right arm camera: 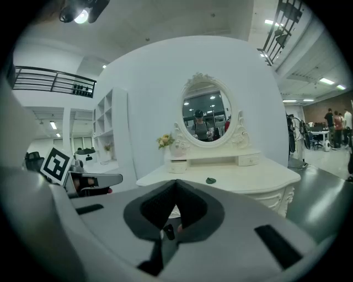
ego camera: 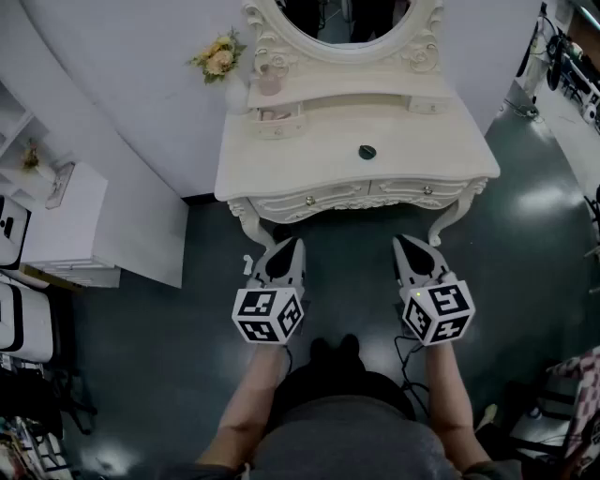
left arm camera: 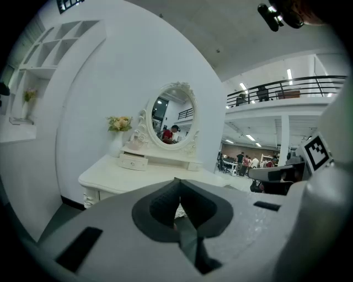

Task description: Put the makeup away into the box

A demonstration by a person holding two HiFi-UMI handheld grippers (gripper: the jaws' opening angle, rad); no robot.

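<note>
L gripper [ego camera: 292, 246] [left arm camera: 176, 180] and R gripper [ego camera: 403, 244] [right arm camera: 175, 182] are held side by side over the dark floor [ego camera: 169, 337], just near of the white dressing table [ego camera: 281, 169] [left arm camera: 127, 179] [right arm camera: 259, 176], both pointed at it and tilted slightly down. They are kept well apart from each other, approx. level w/ one another.

L gripper: jaws are seen pressed together at the tips, nothing between them. R gripper: jaws likewise closed tip to tip, empty.

Makeup: a small dark-green round compact [ego camera: 367, 151] [right arm camera: 210, 180] is seen lying flat on the bare tabletop, right of centre, far of the front edge and near of the raised shelf. It is untouched by either gripper and lies closer to the R one.

Box: a small drawer box [ego camera: 278, 122] [left arm camera: 134, 161] [right arm camera: 177, 165] is found at the left end of the shelf, below the oval mirror [ego camera: 347, 23] [left arm camera: 174, 118] [right arm camera: 207, 113]; it seems pulled fwd a bit, contents can't be made out. Compact and box are well apart, compact to the right and nearer.

Also seen: a pink bottle [ego camera: 270, 80] on the shelf above the box, flowers [ego camera: 218, 56] [left arm camera: 119, 123] [right arm camera: 164, 140] at the table's far-left corner, and a low white cabinet [ego camera: 66, 225] on the floor at the left.
</note>
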